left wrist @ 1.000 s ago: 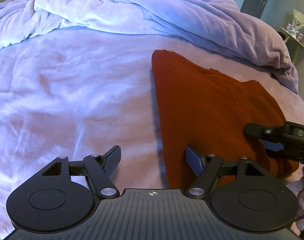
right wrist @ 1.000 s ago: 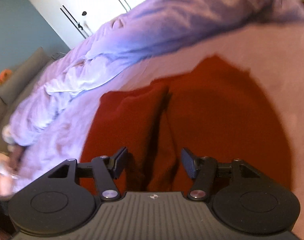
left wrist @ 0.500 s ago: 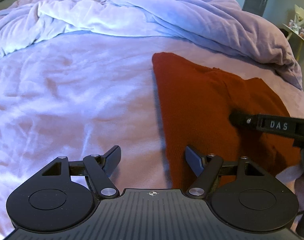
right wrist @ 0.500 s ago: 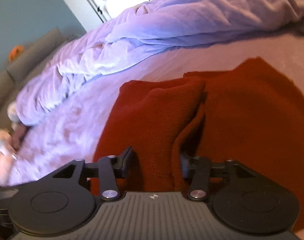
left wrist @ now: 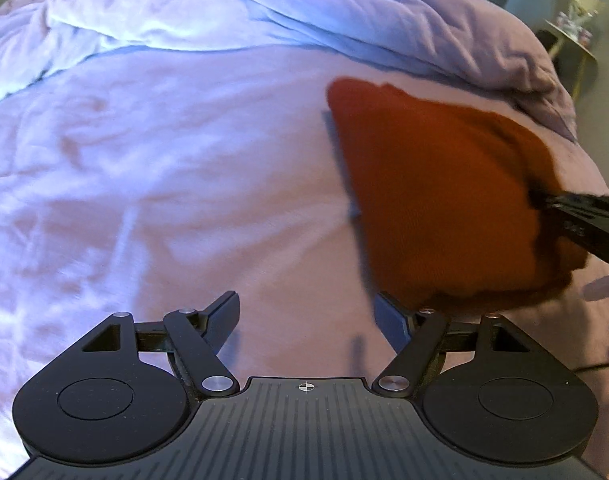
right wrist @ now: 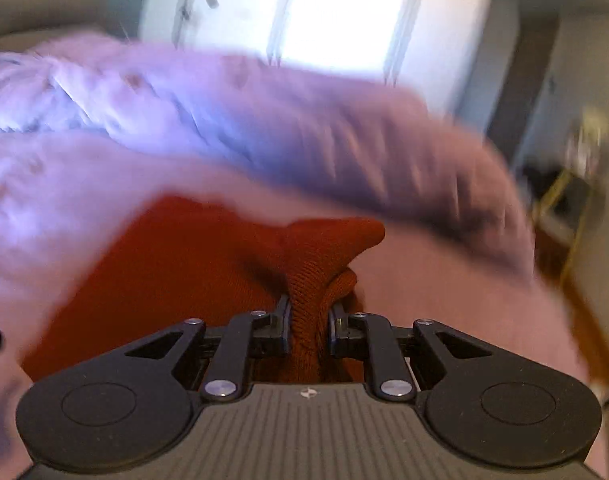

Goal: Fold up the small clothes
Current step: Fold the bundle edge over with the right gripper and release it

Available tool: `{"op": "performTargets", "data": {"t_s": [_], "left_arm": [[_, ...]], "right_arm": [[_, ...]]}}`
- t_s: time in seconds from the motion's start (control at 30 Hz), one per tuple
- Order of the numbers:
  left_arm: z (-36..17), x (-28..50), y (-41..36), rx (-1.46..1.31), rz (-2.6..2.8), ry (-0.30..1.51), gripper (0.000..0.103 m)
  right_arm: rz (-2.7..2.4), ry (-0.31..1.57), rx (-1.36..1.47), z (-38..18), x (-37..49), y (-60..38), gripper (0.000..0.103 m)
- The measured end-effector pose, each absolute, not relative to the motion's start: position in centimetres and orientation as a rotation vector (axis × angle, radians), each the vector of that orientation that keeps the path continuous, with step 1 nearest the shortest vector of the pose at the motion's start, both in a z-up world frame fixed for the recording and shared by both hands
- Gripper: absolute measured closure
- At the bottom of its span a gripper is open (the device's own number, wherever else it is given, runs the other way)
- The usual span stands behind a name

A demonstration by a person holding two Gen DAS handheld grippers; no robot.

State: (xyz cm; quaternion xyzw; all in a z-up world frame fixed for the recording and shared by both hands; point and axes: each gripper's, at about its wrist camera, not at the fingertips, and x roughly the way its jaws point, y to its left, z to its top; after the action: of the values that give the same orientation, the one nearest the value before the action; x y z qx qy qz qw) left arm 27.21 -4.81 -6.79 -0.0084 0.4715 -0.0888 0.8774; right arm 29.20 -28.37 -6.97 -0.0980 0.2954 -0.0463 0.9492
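Your rust-red garment [left wrist: 436, 200] lies on the right of the bed [left wrist: 164, 184], the bunched duvet [left wrist: 344, 12] heaped along the far side. Your right gripper [right wrist: 309, 320] has just closed, pinching a fold of it; only the right wrist view shows that pinch. Your left gripper [left wrist: 308, 314] stands wide, nothing between its fingers, over bare sheet at the garment's near-left edge.

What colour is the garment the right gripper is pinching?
Rust red knit garment, plain with no pattern; clearest in the left wrist view.
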Motion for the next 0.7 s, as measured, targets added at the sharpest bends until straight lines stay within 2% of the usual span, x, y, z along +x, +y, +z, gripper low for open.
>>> {"op": "performTargets", "data": {"t_s": [0.1, 0.17, 0.23, 0.4, 0.43, 0.53, 0.6, 0.63, 0.67, 0.7], "left_arm": [[-7.5, 27.0, -6.3, 0.015, -0.203, 1.000, 0.020], [-8.0, 27.2, -7.1, 0.035, -0.201, 1.012, 0.020], [-8.4, 27.5, -7.6, 0.036, -0.181, 1.016, 0.020], [-8.9, 28.4, -8.3, 0.012, -0.159, 1.033, 0.020], [-8.9, 28.5, -8.4, 0.014, -0.154, 1.034, 0.020], [-8.9, 28.8, -8.8, 0.023, -0.147, 1.032, 0.020], [-8.9, 29.0, -8.8, 0.024, -0.144, 1.034, 0.020], [-8.9, 29.1, -8.7, 0.023, -0.142, 1.035, 0.019], [-8.9, 29.2, -8.7, 0.022, -0.140, 1.035, 0.019], [-8.9, 29.3, -8.5, 0.017, -0.137, 1.035, 0.019]], "right_arm": [[-0.075, 0.640, -0.056, -7.7, 28.9, -31.2, 0.075], [-0.069, 0.612, 0.030, -7.0, 27.7, -32.0, 0.060], [-0.068, 0.584, 0.088, -6.7, 26.1, -32.2, 0.052], [-0.038, 0.621, 0.167, -7.9, 22.9, -32.2, 0.051], [-0.032, 0.615, 0.176, -8.1, 22.6, -32.2, 0.052], [-0.023, 0.631, 0.186, -8.4, 23.2, -32.0, 0.066], [-0.025, 0.639, 0.206, -8.6, 23.8, -32.2, 0.067], [-0.024, 0.641, 0.219, -8.5, 24.1, -32.2, 0.073], [-0.023, 0.642, 0.223, -8.5, 24.2, -32.2, 0.084], [-0.029, 0.647, 0.215, -8.6, 24.4, -32.1, 0.088]]}}
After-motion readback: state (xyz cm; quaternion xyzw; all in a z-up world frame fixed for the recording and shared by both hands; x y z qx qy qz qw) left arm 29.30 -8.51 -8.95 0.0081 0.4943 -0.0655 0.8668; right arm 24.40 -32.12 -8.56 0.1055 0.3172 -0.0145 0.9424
